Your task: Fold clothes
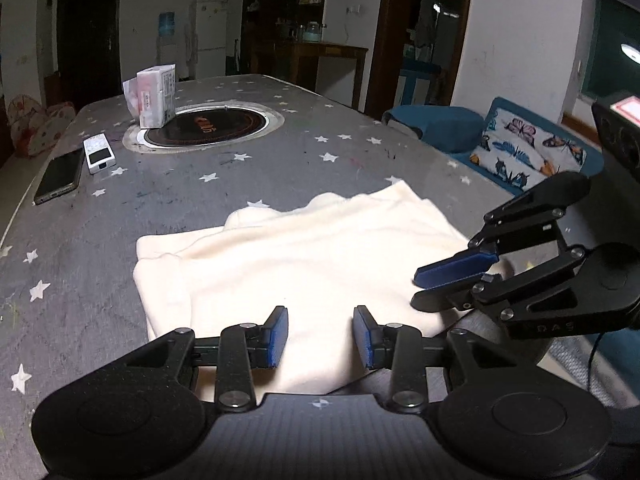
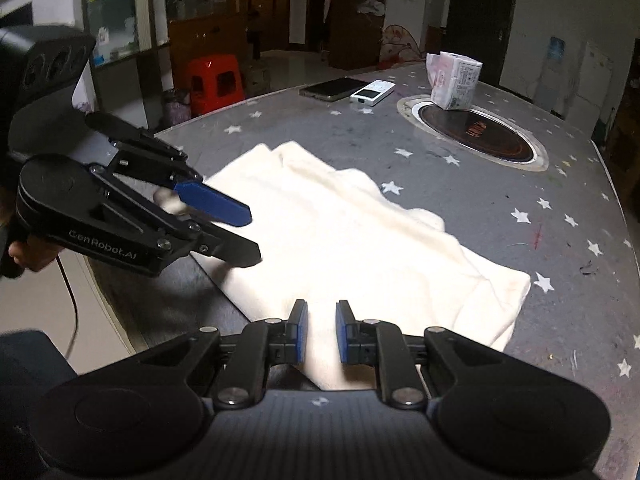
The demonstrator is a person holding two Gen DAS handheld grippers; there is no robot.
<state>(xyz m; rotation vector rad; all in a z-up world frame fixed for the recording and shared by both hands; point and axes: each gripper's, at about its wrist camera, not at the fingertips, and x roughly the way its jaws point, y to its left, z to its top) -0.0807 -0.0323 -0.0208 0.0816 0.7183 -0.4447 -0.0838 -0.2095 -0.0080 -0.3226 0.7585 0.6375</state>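
cream garment [image 1: 304,252]: soft, light, limp; my left gripper [image 1: 320,336] part-open, right gripper [image 2: 321,332] narrow, both empty; i'd pinch its near hem.

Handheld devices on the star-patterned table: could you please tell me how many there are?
2, side by side beyond the folded garment: a dark smartphone near the table edge and a white device beside it, towards the round cooktop. None seems hidden.

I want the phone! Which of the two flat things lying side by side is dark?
The dark phone, at the table's edge. The white remote beside it is pale.
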